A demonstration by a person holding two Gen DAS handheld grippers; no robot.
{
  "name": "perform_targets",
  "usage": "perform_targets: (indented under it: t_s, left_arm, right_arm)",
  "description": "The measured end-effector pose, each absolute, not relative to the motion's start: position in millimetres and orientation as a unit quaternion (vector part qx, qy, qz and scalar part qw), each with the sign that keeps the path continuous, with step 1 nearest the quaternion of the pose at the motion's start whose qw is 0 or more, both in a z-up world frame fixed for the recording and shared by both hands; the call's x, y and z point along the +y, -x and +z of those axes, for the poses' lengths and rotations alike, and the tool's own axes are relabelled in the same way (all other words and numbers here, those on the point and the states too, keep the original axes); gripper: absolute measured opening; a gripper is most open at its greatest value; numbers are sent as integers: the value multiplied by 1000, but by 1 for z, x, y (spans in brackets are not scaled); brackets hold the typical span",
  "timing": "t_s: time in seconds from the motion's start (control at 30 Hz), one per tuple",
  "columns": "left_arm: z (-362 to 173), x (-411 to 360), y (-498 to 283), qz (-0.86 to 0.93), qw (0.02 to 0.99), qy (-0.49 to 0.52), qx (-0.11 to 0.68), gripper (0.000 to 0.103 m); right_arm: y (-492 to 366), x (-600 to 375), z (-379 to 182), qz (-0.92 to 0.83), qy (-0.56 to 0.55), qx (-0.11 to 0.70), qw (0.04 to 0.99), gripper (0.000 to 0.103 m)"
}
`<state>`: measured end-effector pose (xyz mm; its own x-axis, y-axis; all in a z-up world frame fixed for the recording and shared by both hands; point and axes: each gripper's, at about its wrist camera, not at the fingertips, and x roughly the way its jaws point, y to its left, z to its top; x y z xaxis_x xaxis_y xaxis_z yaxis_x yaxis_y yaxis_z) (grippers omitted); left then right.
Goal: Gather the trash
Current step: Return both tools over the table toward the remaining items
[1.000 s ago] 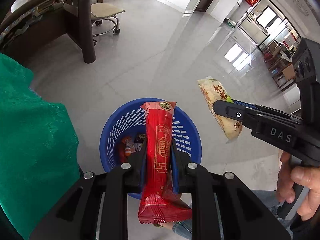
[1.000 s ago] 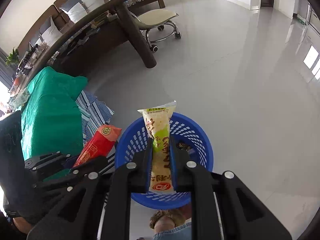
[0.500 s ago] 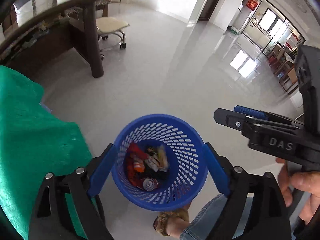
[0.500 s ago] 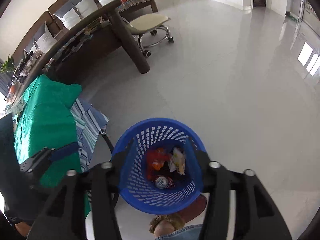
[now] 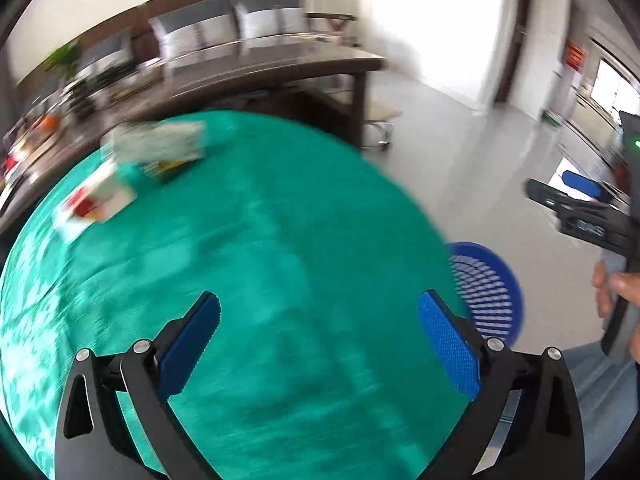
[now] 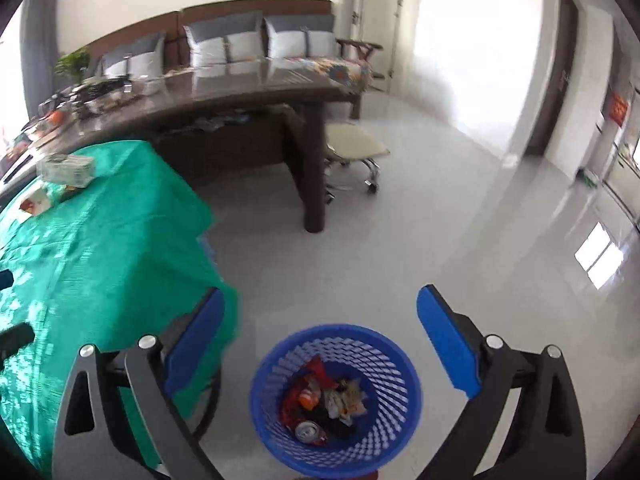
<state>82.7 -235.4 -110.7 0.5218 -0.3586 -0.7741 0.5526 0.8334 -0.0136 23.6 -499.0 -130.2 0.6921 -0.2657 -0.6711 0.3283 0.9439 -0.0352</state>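
My left gripper [image 5: 320, 316] and right gripper [image 6: 320, 312] have just been opening and now gape empty; the red and the yellow wrapper I pinched are gone from them. My left view swings off the blue basket [image 5: 500, 280], now at four o'clock, onto the green cloth [image 5: 260, 260].

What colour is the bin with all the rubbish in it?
The bin is blue with a slotted, lattice-like wall. It shows best in the right wrist view.
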Motion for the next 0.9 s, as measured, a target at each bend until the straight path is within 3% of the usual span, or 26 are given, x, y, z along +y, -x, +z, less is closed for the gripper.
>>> perform_targets:
  t_s: [0.4,0.9]
  left_arm:
    - [-117,-72,-141,-92,903,-109,405,98]
    - [-148,-41,-190,-102,879,-63,462,99]
  right_arm:
    - [-90,-342,-118,-77,10,333,940,98]
    - [-143,-280,-164,5,37,427,904,98]
